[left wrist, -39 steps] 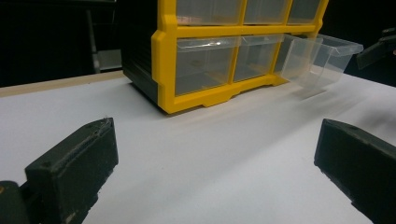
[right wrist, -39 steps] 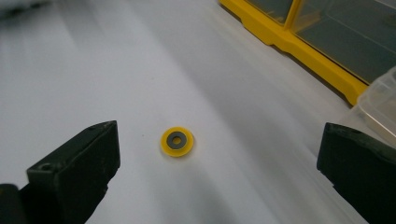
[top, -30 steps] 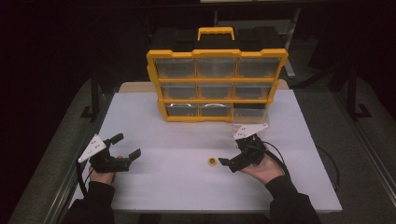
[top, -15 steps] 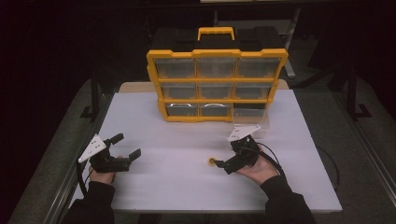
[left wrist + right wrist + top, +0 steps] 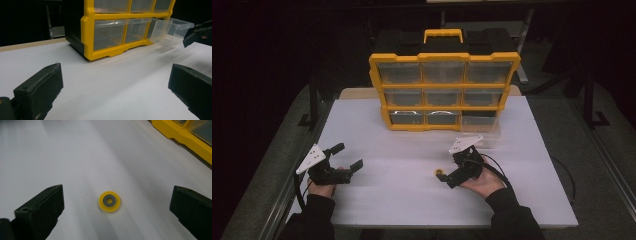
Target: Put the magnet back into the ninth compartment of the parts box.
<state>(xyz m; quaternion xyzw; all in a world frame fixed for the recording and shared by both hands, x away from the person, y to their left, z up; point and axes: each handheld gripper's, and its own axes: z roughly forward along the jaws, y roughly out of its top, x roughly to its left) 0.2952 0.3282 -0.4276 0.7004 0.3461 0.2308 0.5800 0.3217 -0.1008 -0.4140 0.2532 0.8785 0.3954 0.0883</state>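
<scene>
Jaws bracket yellow washer, drawer waits

Right gripper point(image 5: 451, 176) jaws stand wide apart around a small yellow washer point(image 5: 109, 201) lying flat on the white table point(image 5: 402, 200), ungrasped. Left gripper point(image 5: 346, 157) rests agape, empty. Far right, a clear drawer point(image 5: 482, 131) (pulled out of the yellow organizer point(image 5: 444, 57)) probably awaits it; pickup and drop remain.

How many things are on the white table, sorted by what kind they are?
Yellow drawer organizer: 1
Clear drawer pulled out of its bottom right slot: 1
Small yellow ring with a grey centre: 1
Hand-held grippers, left gripper and right gripper: 2
Total: 5
</scene>
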